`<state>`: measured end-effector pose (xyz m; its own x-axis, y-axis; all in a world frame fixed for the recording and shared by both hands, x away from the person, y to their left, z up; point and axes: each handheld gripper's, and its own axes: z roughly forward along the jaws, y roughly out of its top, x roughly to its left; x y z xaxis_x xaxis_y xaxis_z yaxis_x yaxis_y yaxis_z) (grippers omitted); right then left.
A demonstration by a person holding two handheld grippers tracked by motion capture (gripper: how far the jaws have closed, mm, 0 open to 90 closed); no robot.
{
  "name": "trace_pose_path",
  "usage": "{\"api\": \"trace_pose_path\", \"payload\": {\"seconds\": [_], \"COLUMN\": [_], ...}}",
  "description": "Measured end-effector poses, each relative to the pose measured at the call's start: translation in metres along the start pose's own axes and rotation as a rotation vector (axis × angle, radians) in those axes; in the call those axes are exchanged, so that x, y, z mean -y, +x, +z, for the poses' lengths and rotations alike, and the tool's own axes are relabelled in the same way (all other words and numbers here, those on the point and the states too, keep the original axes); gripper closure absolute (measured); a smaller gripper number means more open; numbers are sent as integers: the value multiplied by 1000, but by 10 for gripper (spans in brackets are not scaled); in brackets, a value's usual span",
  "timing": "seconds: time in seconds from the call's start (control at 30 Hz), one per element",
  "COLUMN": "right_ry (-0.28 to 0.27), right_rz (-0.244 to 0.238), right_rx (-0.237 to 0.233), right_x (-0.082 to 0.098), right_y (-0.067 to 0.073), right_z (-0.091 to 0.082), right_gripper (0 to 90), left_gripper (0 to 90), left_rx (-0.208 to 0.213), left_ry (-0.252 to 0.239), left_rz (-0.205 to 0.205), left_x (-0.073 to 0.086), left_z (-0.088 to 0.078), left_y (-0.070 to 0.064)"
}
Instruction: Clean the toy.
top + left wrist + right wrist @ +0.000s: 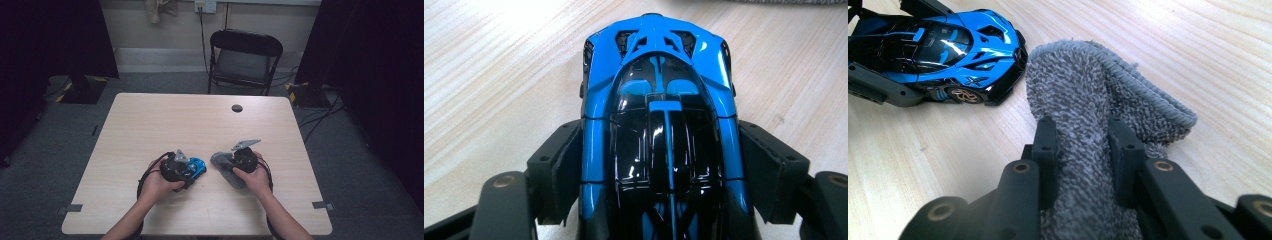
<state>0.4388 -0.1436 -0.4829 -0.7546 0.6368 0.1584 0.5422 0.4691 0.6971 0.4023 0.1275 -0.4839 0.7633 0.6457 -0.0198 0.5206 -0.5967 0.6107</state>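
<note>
Two claws are at work, one in each of my hands. My left claw (pixel 664 170) has its pads set against both flanks of the blue toy car (pixel 659 100), which sits on its wheels on the surface (pixel 484 75) with its nose pointing away from me; whether the pads press or merely touch the bodywork, I cannot tell for sure, though the car fills the gap from side to side. My right claw (pixel 1083 145) is clamped tight on a grey terry cloth (pixel 1098 90), whose folded, hemmed end sticks out beyond the jaws and lies just beside the car's nose, perhaps brushing it.

From above, both hands rest near the front edge of the surface, left claw (pixel 181 169) and right claw (pixel 240 159) close together, car (pixel 196 165) and cloth (pixel 225 165) between them. Farther off, a round cable hole (pixel 237 108) marks the far side, and a black folding chair (pixel 244 57) stands behind it. My right claw's view gives the car's gold wheel (pixel 964 94).
</note>
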Motion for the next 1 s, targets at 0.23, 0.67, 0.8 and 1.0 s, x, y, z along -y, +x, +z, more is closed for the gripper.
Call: {"api": "trace_pose_path", "payload": {"seconds": [0.23, 0.67, 0.8, 1.0], "right_ry": [-6, -10, -16, -105], "right_rz": [4, 10, 12, 56], "right_rx": [-7, -7, -2, -58], "right_x": [1, 1, -1, -13], "right_y": [-1, -2, -2, -3], "right_z": [0, 0, -3, -18], "right_gripper": [708, 710, 717, 719], "left_gripper": [261, 262, 262, 262], "left_rx": [31, 68, 77, 89], "left_ry": [-10, -70, -107, -164], "left_rz": [-39, -52, -68, -79], "left_x": [-1, -10, -14, -21], "left_z": [-3, -23, -32, -45], "left_y": [3, 4, 6, 11]}}
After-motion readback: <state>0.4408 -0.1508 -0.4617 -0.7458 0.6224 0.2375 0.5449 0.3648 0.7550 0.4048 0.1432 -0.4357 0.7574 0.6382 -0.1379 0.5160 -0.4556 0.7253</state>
